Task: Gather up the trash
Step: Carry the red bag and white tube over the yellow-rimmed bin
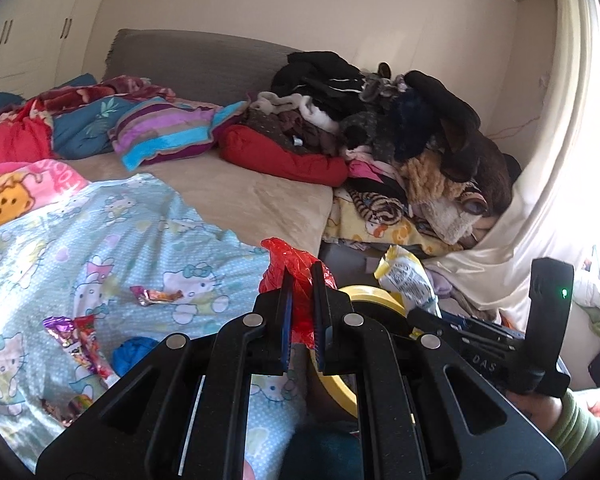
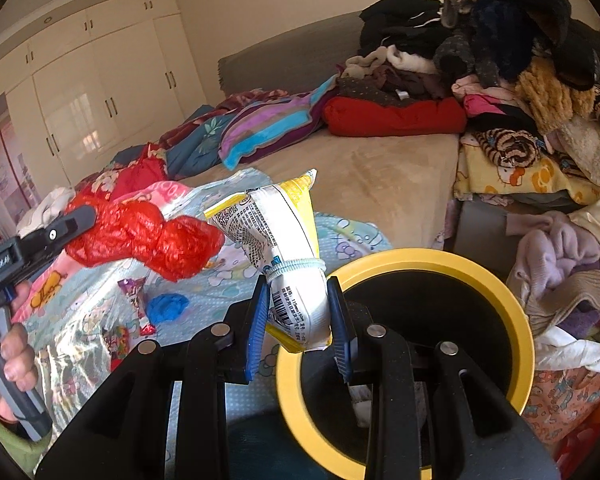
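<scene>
My left gripper (image 1: 301, 280) is shut on a crumpled red plastic bag (image 1: 290, 258); the bag also shows in the right wrist view (image 2: 148, 236), held out from the left. My right gripper (image 2: 298, 304) is shut on a white and yellow snack packet (image 2: 284, 240), bound with a hair tie, held above the yellow-rimmed black bin (image 2: 500, 288). The packet (image 1: 408, 280) and the bin rim (image 1: 374, 294) show right of the left gripper. Candy wrappers (image 1: 156, 295) (image 1: 80, 340) and a blue crumpled ball (image 1: 132, 354) lie on the Hello Kitty blanket (image 1: 100, 240).
A bed with a beige sheet (image 1: 236, 184) carries pillows and blankets at the back. A tall pile of clothes (image 1: 400, 120) stands at the right. White wardrobes (image 2: 100, 92) line the far wall. More clothes (image 2: 560, 264) lie right of the bin.
</scene>
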Motion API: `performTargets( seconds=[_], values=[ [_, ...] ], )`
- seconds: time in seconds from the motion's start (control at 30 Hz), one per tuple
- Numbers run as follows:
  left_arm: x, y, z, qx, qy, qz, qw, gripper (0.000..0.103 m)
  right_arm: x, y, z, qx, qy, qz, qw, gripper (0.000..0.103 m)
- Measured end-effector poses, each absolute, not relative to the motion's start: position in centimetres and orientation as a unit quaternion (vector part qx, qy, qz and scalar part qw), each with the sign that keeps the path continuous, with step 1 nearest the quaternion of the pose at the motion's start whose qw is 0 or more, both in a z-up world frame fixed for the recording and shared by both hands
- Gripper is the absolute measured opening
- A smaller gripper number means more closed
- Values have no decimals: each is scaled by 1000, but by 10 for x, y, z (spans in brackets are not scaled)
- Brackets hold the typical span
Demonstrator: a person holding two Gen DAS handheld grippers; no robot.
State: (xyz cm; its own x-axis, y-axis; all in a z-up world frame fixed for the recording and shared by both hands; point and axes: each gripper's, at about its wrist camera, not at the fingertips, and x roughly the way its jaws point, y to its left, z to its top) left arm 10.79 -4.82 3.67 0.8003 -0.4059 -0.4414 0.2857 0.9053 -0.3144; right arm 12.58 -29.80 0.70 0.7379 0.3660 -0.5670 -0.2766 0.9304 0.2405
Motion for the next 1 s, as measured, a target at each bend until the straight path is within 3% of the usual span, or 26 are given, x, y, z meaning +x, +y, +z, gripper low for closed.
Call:
performTargets(
  seconds=[1.0],
  values=[
    [102,-122,18,-73,282,-245,925,4,132,-377,0,122,308,95,939,28]
  ],
)
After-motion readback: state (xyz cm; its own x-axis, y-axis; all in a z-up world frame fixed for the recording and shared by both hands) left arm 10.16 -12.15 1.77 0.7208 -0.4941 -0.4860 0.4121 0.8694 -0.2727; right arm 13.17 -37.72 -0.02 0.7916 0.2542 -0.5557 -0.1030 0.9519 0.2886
